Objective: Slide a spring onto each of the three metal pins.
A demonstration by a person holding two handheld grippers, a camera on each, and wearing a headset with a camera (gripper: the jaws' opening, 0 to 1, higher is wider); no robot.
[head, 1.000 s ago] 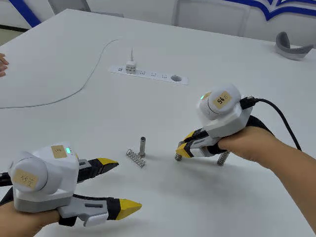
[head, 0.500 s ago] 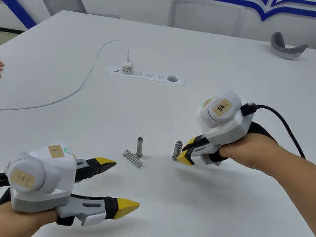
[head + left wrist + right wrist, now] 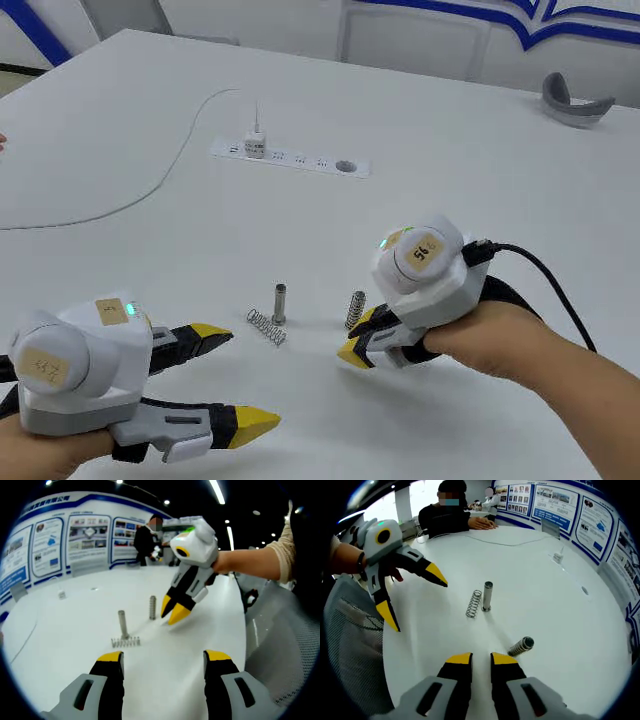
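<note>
White matte bench [image 3: 480,180], smooth, flat.

Item 1. Bare pin [image 3: 279,303]: grey metal cylinder, upright, mid-bench toward the near edge.

Item 2. Loose spring [image 3: 266,326]: fine wire coil lying flat, just beside the bare pin's foot on its near-left side.

Item 3. Sprung pin [image 3: 355,309]: upright pin with a coil sleeved over it, to the right of the bare pin, standing free.

Item 4. Right tongs [image 3: 358,338]: white housing, black jaws, yellow wedge tips parted only by a narrow gap, holding nothing. A second ago the tips were at the sprung pin; they now sit nearer the near edge, clear of it. Tan sticker [image 3: 424,252] with the digits 5 and 6.

Item 5. Left tongs [image 3: 235,378]: same build, jaws spread wide, empty, at the near-left corner, as before.

Item 6. Power strip [image 3: 290,157]: long, white, toward the far edge, one white plug in it; thin white cable [image 3: 150,186] curves off to the left edge.

Item 7. Grey band [image 3: 573,98]: curved, far-right corner.
</note>
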